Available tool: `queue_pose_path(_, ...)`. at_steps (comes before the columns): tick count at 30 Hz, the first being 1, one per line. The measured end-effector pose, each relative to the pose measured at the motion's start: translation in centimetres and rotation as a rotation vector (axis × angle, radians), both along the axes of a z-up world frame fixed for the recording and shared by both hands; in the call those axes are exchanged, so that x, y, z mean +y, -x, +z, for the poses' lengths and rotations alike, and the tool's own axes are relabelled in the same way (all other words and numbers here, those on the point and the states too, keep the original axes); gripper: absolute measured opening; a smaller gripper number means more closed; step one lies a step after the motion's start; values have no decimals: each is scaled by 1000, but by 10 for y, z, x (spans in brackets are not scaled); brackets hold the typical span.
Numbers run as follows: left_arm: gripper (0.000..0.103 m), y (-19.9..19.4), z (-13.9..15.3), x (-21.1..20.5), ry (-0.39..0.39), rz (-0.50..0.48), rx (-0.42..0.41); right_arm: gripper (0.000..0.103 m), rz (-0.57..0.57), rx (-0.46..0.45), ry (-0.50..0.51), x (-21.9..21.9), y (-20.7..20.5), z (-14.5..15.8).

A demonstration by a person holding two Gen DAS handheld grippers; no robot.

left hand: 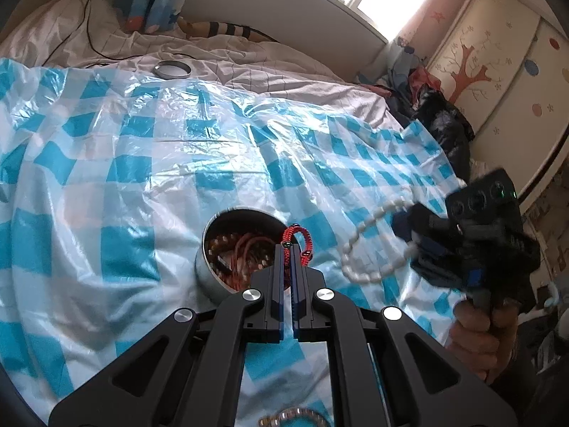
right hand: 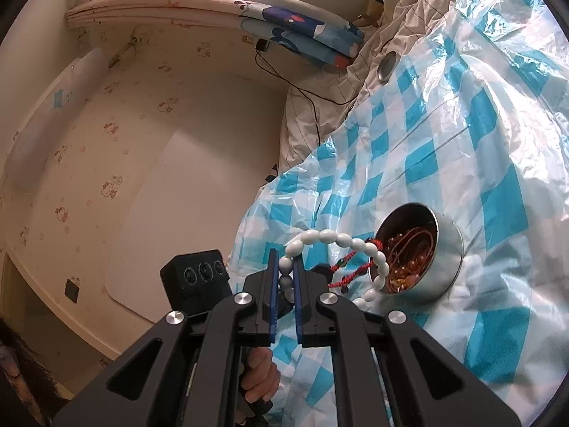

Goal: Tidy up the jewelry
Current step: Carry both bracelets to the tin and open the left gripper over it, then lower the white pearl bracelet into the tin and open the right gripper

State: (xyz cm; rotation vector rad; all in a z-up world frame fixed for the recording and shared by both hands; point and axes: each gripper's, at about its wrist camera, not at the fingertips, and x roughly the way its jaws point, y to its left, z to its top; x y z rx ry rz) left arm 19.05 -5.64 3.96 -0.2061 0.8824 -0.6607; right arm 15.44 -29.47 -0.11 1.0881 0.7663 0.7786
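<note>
Left wrist view only: beaded bracelet (left hand: 295, 416) lying on the bed under the left tool (left hand: 288, 249), partly hidden by its frame, plus window and painted wardrobe (left hand: 498, 71) far right. Right wrist view only: wallpapered wall, rolled curtain (right hand: 298, 25), black cable (right hand: 309, 96) running onto the bedsheet. Both views: blue-white checked plastic sheet (left hand: 142, 163) over the bed, open metal tin (left hand: 213, 270) with red cords and amber beads inside, its lid (left hand: 172, 69) lying far ahead on the sheet. Left tool clenched on a red braided bracelet (left hand: 298, 240), loop sticking out past the tips, right at the tin's near rim; tool pitched down. Right tool (right hand: 286, 274) clamped on a white bead bracelet (right hand: 341, 240), beads pinched between the pads, loop arcing right toward the tin; tool roughly level. Hand (left hand: 480, 334) grips the right tool's handle, off to the left tool's right. The 2 tools sit close, both near the tin.
</note>
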Motion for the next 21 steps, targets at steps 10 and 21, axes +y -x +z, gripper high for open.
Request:
queue_pose_path(10,9,-24,-29,12,-21,71,94,8,-18,43,12,8,-14,-16)
queue_pose_path(21,20,-20,-17,36,63,133,109,46,30,118,283,55,-40,-18)
